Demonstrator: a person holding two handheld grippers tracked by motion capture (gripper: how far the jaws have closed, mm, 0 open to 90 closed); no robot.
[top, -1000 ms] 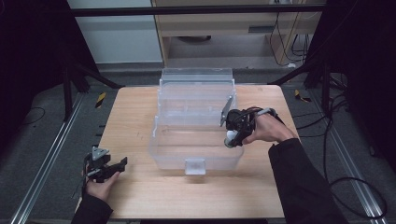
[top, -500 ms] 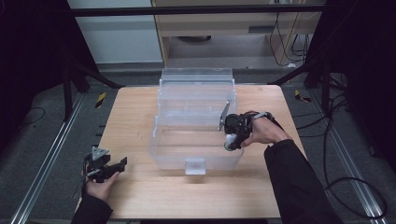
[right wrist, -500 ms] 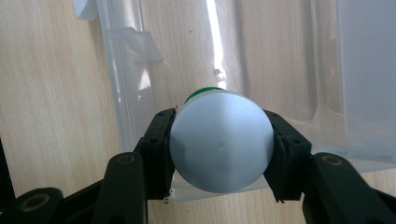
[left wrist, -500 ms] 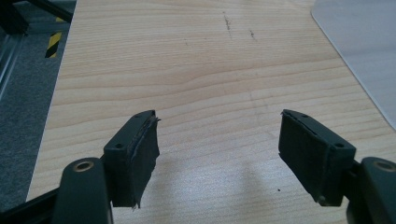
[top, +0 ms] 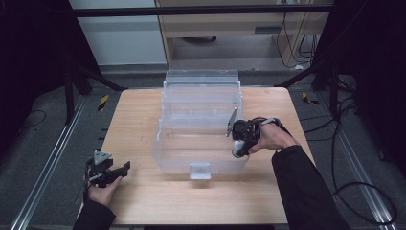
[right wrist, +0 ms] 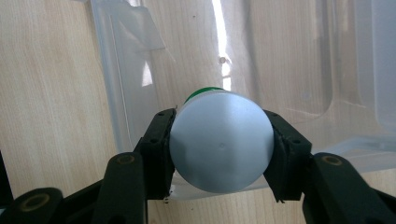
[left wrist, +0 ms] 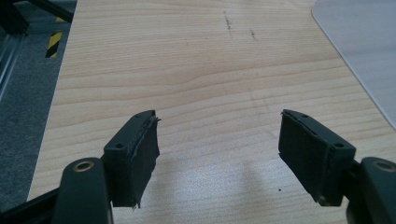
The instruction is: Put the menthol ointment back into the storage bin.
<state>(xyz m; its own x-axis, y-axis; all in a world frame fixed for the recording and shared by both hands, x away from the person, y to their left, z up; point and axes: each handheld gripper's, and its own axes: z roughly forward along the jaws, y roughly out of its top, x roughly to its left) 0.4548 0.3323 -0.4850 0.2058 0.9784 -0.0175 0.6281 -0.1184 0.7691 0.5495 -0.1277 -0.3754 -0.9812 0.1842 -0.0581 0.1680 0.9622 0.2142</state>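
The wooden tabletop (top: 143,120) carries a clear plastic bin (top: 201,143) at its middle, which serves as the landmark here. The bin is open at the top, with a clear lid (top: 201,79) standing up along its far side and a small latch (top: 200,170) on its near wall.

At the bin's right wall, a person's right hand (top: 270,139) in a dark sleeve holds the right claw (top: 238,143) over the bin's near right corner, pointed downward. In the right gripper view, the right claw (right wrist: 222,149) is clamped on a can (right wrist: 221,145) with a grey, round end facing the camera and a green edge showing behind it; both pads press on its sides. The can hangs over the inside of the bin, just within the rim at that corner, and the bin's clear floor is seen past it.

Well apart from the bin, off its near left corner, the left hand (top: 100,191) rests at the tabletop's near left edge with the left claw (top: 115,172). In the left gripper view the left claw (left wrist: 219,154) stands wide apart with nothing between its pads, bare wood beneath it and a corner of the bin at the upper right.
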